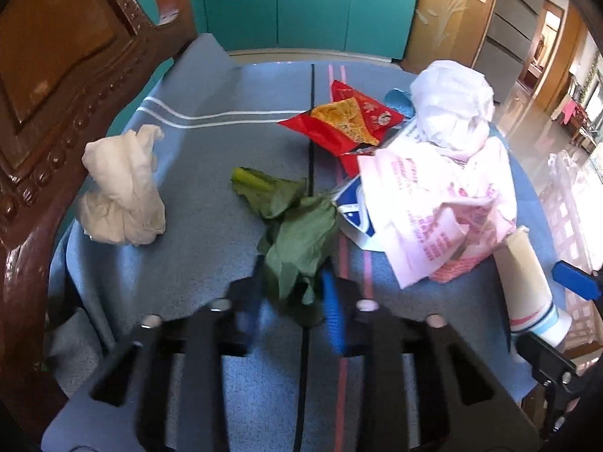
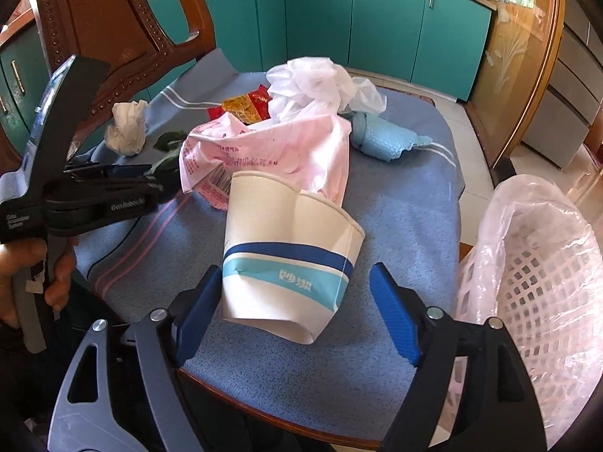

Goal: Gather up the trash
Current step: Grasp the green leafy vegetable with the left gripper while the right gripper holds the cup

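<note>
Trash lies on a table under a blue cloth (image 1: 196,226). My left gripper (image 1: 292,282) is closed around the near end of a wilted green leaf (image 1: 297,233); it also shows from the side in the right wrist view (image 2: 162,180). My right gripper (image 2: 297,309) is open, its blue pads either side of a crushed paper cup (image 2: 290,248) lying on the cloth, also seen in the left wrist view (image 1: 527,282). Further trash: a crumpled tissue (image 1: 124,192), a red snack wrapper (image 1: 346,120), a pink printed plastic bag (image 1: 441,207), a white plastic bag (image 1: 452,105) and a rolled blue cloth (image 2: 384,139).
A basket lined with pink plastic (image 2: 535,282) stands off the table's right edge. A carved wooden chair back (image 1: 56,94) rises at the table's left. Teal cabinets (image 2: 377,19) line the far wall.
</note>
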Demonstrator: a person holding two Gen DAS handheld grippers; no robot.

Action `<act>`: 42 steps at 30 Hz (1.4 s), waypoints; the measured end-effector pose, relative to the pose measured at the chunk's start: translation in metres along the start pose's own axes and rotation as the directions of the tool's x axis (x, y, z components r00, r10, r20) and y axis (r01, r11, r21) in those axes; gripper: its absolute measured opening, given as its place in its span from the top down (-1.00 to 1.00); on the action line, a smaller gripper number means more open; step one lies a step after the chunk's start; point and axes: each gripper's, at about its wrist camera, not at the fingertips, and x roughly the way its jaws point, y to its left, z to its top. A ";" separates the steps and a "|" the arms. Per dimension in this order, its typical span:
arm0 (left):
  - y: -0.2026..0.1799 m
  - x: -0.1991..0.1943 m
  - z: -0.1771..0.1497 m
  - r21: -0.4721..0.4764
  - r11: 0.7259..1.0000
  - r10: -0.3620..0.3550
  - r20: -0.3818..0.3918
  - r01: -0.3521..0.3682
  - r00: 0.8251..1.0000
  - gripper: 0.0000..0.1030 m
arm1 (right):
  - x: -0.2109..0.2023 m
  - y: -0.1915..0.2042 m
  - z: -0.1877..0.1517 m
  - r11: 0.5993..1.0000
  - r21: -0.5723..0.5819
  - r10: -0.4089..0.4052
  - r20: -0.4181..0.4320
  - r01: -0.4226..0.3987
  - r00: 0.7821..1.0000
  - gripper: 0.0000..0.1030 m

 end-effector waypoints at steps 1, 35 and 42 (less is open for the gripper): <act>0.001 -0.002 -0.001 0.002 1.000 0.000 0.005 0.000 1.000 0.60 | 0.001 0.001 0.000 1.000 -0.002 0.000 -0.002 0.000 1.000 -0.52; -0.002 -0.026 -0.038 0.017 1.000 0.018 -0.026 -0.017 0.999 0.40 | 0.028 0.008 0.001 0.995 0.090 0.043 -0.081 -0.036 0.996 -0.64; 0.009 -0.030 -0.038 -0.020 1.000 0.007 -0.024 -0.008 1.000 0.61 | 0.026 0.001 0.000 0.993 0.110 0.047 -0.072 -0.038 0.996 -0.64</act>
